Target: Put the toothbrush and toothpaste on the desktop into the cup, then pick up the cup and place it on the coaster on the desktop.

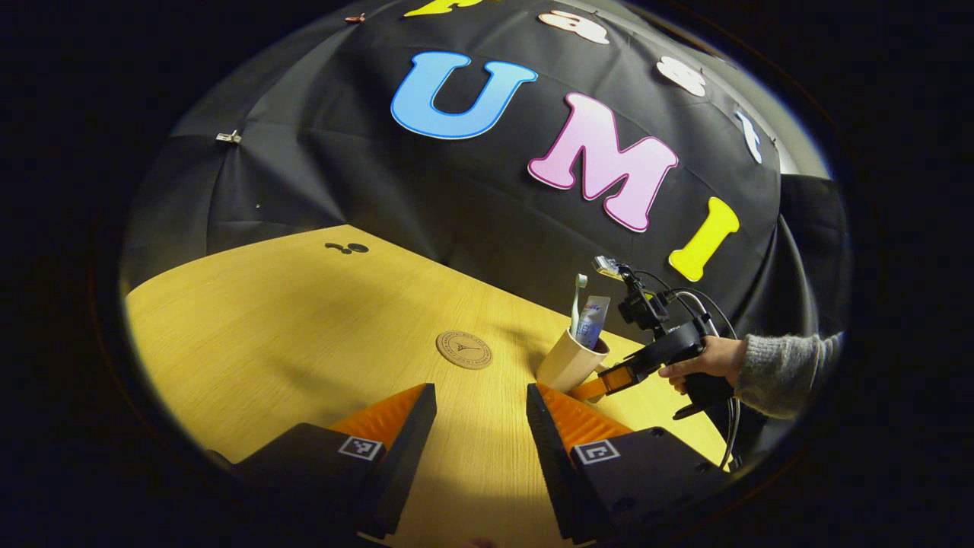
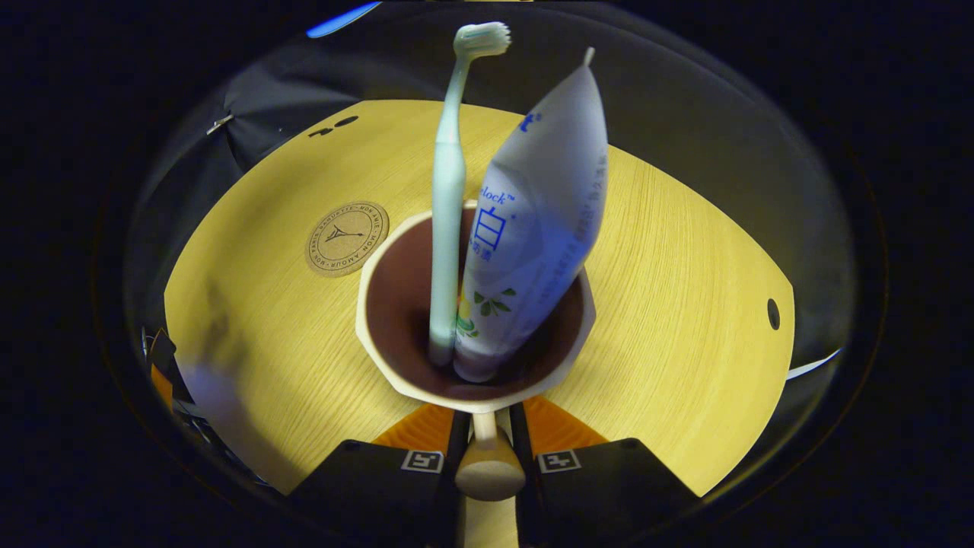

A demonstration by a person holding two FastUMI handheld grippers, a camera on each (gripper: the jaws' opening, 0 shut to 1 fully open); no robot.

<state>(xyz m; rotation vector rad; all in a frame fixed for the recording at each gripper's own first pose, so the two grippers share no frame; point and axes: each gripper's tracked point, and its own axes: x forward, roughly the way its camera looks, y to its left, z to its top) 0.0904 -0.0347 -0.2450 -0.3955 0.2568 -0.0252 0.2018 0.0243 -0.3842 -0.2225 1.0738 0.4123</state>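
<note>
Left gripper view, my left gripper (image 1: 481,426): I see its two fingers spread wide apart above the desktop (image 1: 289,335), nothing between them
Left gripper view, right gripper (image 1: 609,382): farther off at the right, gripped by a hand (image 1: 704,361) in a grey knitted sleeve (image 1: 787,369); it reaches in low and level at the cup (image 1: 571,361)
Left gripper view, cup: tilted, mouth leaning toward the right gripper; toothbrush (image 1: 579,303) and toothpaste (image 1: 593,321) stick up out of it
Left gripper view, coaster (image 1: 464,349): flat on the wood, left of the cup, apart from it
Right gripper view, my right gripper (image 2: 487,441): fingers drawn close, clamped on the cup handle (image 2: 488,464)
Right gripper view, cup (image 2: 380,335): straight ahead, open mouth toward the camera
Right gripper view, toothbrush (image 2: 449,190): long axis upright, bristles on top
Right gripper view, toothpaste (image 2: 536,221): cap end down in the cup, crimped end up, leaning right
Right gripper view, coaster (image 2: 347,237): up and left of the cup, just beside it
</note>
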